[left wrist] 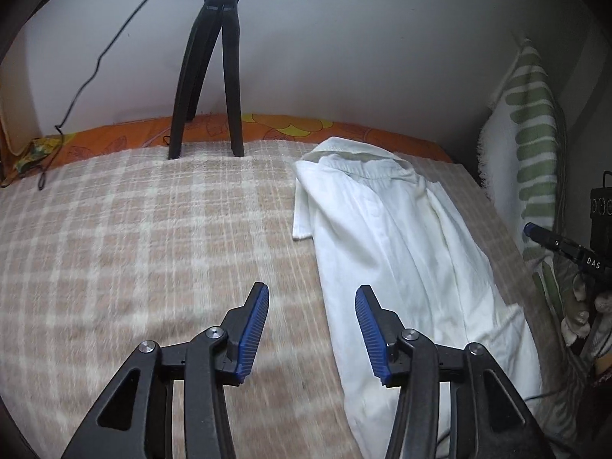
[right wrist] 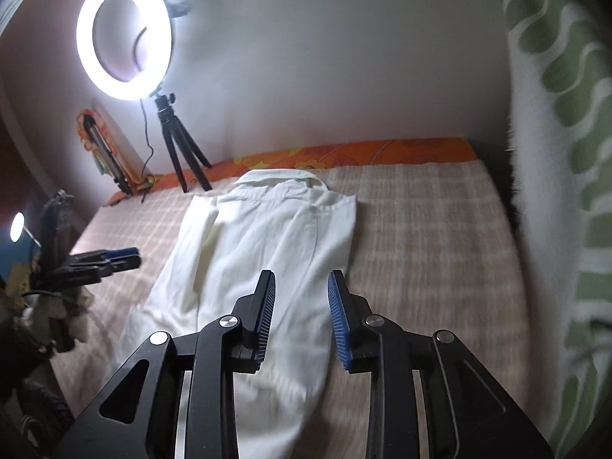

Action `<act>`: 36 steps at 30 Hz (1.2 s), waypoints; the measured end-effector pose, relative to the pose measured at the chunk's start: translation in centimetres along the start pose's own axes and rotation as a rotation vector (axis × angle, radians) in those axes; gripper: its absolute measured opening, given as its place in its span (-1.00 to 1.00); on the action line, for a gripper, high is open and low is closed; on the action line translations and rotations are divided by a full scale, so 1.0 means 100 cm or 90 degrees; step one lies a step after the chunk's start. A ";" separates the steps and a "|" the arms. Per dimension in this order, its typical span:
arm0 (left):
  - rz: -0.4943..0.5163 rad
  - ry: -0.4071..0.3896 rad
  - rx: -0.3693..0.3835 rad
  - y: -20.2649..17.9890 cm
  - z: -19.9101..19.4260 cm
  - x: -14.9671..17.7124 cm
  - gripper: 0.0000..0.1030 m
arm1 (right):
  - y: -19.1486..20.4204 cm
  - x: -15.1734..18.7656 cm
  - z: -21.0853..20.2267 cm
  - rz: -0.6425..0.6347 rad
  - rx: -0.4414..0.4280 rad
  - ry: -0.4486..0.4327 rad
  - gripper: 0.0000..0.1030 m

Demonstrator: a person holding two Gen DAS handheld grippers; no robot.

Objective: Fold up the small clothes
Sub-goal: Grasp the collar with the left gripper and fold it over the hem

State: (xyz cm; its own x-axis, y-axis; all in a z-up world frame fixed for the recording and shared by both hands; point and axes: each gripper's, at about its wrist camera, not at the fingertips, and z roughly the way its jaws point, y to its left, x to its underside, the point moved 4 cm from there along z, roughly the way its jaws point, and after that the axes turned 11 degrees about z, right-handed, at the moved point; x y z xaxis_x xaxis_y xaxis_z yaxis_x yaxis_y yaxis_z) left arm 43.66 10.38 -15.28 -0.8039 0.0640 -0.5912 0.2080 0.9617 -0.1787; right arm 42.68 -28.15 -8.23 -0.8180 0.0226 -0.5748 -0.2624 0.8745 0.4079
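Note:
A white collared shirt (left wrist: 386, 237) (right wrist: 264, 229) lies lengthwise on the beige checked blanket (left wrist: 134, 237) (right wrist: 420, 229), collar at the far end and both sides folded inward into a long strip. My left gripper (left wrist: 311, 294) hovers open over the shirt's left edge near its lower half, with nothing between its blue pads. In the right wrist view it shows from the side (right wrist: 114, 258), left of the shirt. My right gripper (right wrist: 302, 279) is open above the shirt's lower right part and holds no cloth.
A black tripod (left wrist: 208, 76) (right wrist: 183, 157) with a lit ring light (right wrist: 124, 36) stands at the far edge, and a cable (left wrist: 95, 65) trails beside it. An orange sheet (left wrist: 306, 126) borders the wall. A green-and-white fleecy cloth (left wrist: 531, 134) (right wrist: 566, 153) hangs along the right side.

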 end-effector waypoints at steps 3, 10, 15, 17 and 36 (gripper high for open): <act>-0.003 0.008 0.004 0.009 0.025 -0.014 -0.05 | -0.008 -0.012 0.032 0.007 0.005 0.022 -0.48; 0.055 0.030 -0.039 0.008 0.073 -0.044 -0.05 | -0.028 -0.026 0.095 0.036 -0.001 0.063 -0.48; 0.066 0.021 -0.045 0.008 0.089 -0.058 0.02 | -0.035 -0.037 0.123 0.057 -0.013 0.079 -0.48; 0.074 0.017 -0.047 0.006 0.095 -0.063 0.01 | -0.034 -0.043 0.129 0.055 -0.017 0.073 -0.48; 0.011 -0.080 0.032 0.003 0.031 -0.081 -0.99 | -0.002 -0.071 0.084 0.023 -0.026 -0.024 -0.99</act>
State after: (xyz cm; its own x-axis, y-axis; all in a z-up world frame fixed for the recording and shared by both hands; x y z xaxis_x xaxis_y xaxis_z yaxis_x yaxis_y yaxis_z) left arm 51.96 9.30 -12.93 -0.7247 0.0433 -0.6877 0.2512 0.9460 -0.2051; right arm 52.82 -24.38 -10.21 -0.8077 0.0730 -0.5851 -0.2541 0.8524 0.4570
